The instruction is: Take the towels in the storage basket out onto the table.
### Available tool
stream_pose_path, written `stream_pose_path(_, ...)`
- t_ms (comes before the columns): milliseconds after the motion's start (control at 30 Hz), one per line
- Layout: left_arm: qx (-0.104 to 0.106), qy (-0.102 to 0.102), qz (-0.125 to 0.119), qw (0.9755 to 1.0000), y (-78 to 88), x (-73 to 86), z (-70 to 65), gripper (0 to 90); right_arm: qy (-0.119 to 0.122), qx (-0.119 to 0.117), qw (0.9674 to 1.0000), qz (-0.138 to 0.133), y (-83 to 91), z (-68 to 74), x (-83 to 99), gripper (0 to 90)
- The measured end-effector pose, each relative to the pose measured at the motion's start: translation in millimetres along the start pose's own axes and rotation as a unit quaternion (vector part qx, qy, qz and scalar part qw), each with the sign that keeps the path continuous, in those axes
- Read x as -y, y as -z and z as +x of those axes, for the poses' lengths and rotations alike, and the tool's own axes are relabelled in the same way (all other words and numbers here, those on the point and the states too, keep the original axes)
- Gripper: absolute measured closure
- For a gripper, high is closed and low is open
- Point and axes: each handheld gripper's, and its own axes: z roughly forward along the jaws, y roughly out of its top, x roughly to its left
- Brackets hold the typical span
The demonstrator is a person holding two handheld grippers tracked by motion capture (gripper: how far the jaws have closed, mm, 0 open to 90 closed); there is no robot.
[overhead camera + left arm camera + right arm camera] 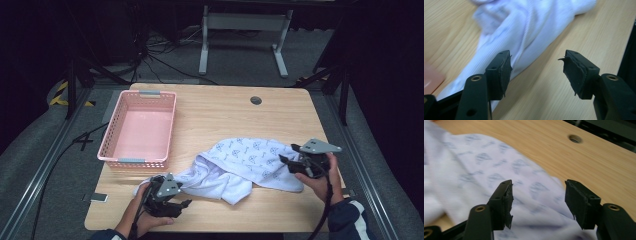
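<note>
A white cloth (240, 167) printed with small blue umbrellas lies crumpled on the wooden table (225, 110), spread from the front left to the right. My left gripper (186, 204) is at the cloth's front-left end, near the table's front edge. In the left gripper view it (537, 58) stands open, with the cloth (524, 27) just beyond its pads and bare wood between them. My right gripper (286, 160) hovers at the cloth's right end. In the right gripper view it (539, 185) is open above the printed cloth (474, 170), and its pads do not press on it.
An empty pink slotted basket (140, 130) sits at the table's left side. A round cable hole (256, 100) (575, 138) is in the far middle of the tabletop. Beyond the table stands a white desk frame (245, 30) on dark floor.
</note>
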Motion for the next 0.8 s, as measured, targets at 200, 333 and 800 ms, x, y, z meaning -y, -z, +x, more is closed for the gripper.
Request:
stream_pose_path(200,-0.049,0.032,0.012,0.9982,-13.9,-1.9,11.2,29.3,0.039,-0.092,0.9949,0.017,-34.7,46.3,-20.5,32.7)
stream_pose_path(333,-0.063,0.068,0.007,0.9957,-12.6,4.4,26.0,24.5,0.064,-0.125,0.9889,0.047,-64.3,67.0,-31.1,29.4)
stream_pose_path(800,-0.075,0.066,0.037,0.9943,-28.2,9.8,25.2,22.0,0.078,-0.134,0.9787,0.134,-136.3,89.4,-39.7,35.3)
